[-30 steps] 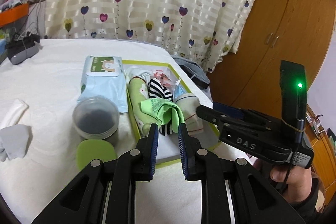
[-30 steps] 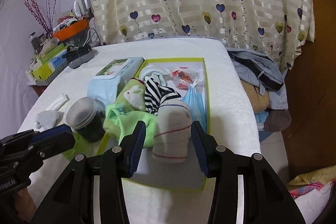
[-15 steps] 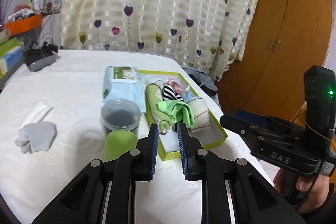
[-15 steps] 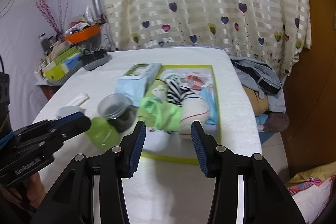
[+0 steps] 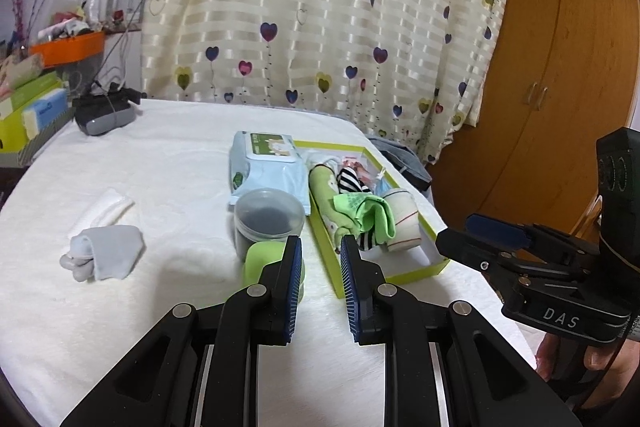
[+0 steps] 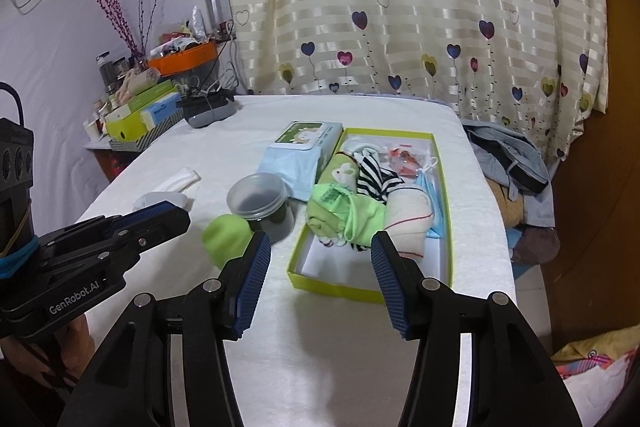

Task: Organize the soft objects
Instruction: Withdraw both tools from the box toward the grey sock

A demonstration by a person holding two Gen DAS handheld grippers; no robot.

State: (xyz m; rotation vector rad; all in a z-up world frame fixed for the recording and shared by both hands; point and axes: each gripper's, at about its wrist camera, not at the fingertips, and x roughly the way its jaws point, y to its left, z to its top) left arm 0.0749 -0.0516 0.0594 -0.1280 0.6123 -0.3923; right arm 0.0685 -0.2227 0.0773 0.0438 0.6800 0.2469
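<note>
A yellow-green box [image 5: 408,269] [image 6: 332,281] on the white table holds rolled soft things: a green cloth [image 5: 366,213] [image 6: 344,213], a striped sock [image 6: 374,177], a cream roll [image 5: 404,223] [image 6: 410,217] and a blue mask [image 6: 434,193]. A grey sock [image 5: 106,251] and a white cloth [image 5: 104,209] [image 6: 178,179] lie at the left. My left gripper [image 5: 320,259] is open a little and empty, above the table in front of the box. My right gripper [image 6: 320,259] is open wide and empty, also short of the box.
A clear jar [image 5: 266,223] [image 6: 260,201], a green lid [image 6: 226,239] and a wipes pack [image 5: 268,167] [image 6: 300,155] stand left of the box. A dark case [image 5: 106,113] is at the far left. Clothes [image 6: 508,159] pile beyond the table's right edge.
Both grippers have pulled back and up from the box, so the box and socks look smaller and farther. The right gripper has opened wider. The socks stay in the box.
</note>
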